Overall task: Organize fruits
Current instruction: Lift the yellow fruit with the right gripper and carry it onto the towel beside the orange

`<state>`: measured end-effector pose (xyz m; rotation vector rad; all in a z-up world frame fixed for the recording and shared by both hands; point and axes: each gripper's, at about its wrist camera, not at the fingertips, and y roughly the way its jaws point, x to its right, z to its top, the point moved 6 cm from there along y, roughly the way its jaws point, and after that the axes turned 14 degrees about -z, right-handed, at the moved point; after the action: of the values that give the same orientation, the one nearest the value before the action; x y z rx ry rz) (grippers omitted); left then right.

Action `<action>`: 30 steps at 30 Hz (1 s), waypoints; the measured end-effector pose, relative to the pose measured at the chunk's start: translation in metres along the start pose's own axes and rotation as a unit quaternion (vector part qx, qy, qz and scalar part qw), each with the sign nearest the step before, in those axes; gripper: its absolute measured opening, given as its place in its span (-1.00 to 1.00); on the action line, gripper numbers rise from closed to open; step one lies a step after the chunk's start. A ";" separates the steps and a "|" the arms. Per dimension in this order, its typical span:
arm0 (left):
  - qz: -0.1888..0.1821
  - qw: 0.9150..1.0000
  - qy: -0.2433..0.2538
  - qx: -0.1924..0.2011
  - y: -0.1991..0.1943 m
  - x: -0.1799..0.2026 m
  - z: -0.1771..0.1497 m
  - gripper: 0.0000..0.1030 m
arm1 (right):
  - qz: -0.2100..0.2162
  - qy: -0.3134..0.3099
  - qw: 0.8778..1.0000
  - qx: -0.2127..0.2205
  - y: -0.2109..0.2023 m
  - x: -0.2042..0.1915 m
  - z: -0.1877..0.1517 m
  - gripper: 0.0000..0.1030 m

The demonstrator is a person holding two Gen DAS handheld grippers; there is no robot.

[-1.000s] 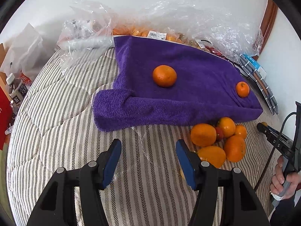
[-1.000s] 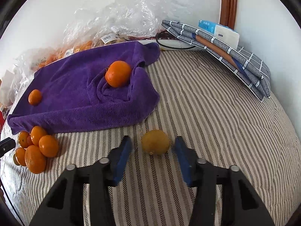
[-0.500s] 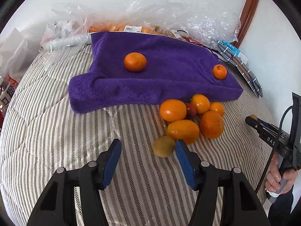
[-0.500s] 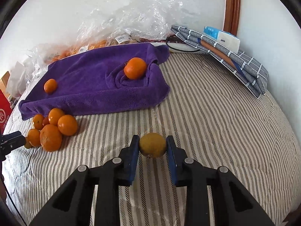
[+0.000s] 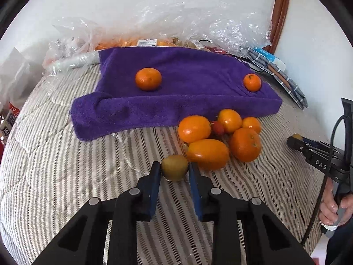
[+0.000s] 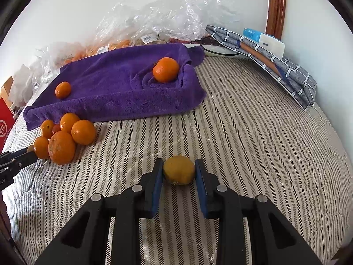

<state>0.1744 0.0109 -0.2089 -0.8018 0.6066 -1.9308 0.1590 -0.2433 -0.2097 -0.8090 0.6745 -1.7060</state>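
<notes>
Left gripper [image 5: 174, 173] fingers pinch the kiwi [image 5: 174, 167]; right gripper [image 6: 179, 174] fingers pinch the lemon [image 6: 179, 169]. Risk: round fruit slips out on lifting; excess squeeze bruises the kiwi.

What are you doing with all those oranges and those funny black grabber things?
A person is sorting fruit on a striped bed with a grabber in each hand. The left gripper has its jaws shut on a small greenish-brown fruit beside the pile of oranges. The right gripper has its jaws shut on a yellow lemon. Both fruits are down at the bedcover. Two oranges already sit on the purple towel.
</notes>
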 end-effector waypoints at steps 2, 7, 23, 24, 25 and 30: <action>0.010 1.000 -0.001 -0.002 0.000 -0.006 0.000 -0.51 | -0.005 -0.002 1.000 0.001 0.000 0.000 0.000 -0.45; 0.017 1.000 -0.005 0.000 0.000 -0.010 0.002 -0.51 | -0.016 -0.010 1.000 0.002 0.000 -0.002 0.000 -0.45; 0.000 1.000 -0.018 0.002 0.001 -0.014 0.001 -0.51 | -0.019 -0.017 1.000 0.003 -0.001 -0.002 0.000 -0.45; -0.002 1.000 -0.020 0.002 0.001 -0.014 0.001 -0.51 | -0.018 -0.016 1.000 0.002 -0.001 -0.001 0.001 -0.45; -0.003 1.000 -0.021 0.003 0.000 -0.014 0.000 -0.51 | -0.017 -0.016 1.000 0.002 0.000 -0.001 0.001 -0.45; -0.001 1.000 -0.019 0.003 0.000 -0.014 0.000 -0.52 | -0.021 -0.019 1.000 0.005 -0.002 -0.002 0.001 -0.45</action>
<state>0.1798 0.0227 -0.2126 -0.8327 0.5771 -1.9138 0.1589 -0.2405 -0.2084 -0.8522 0.6265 -1.7249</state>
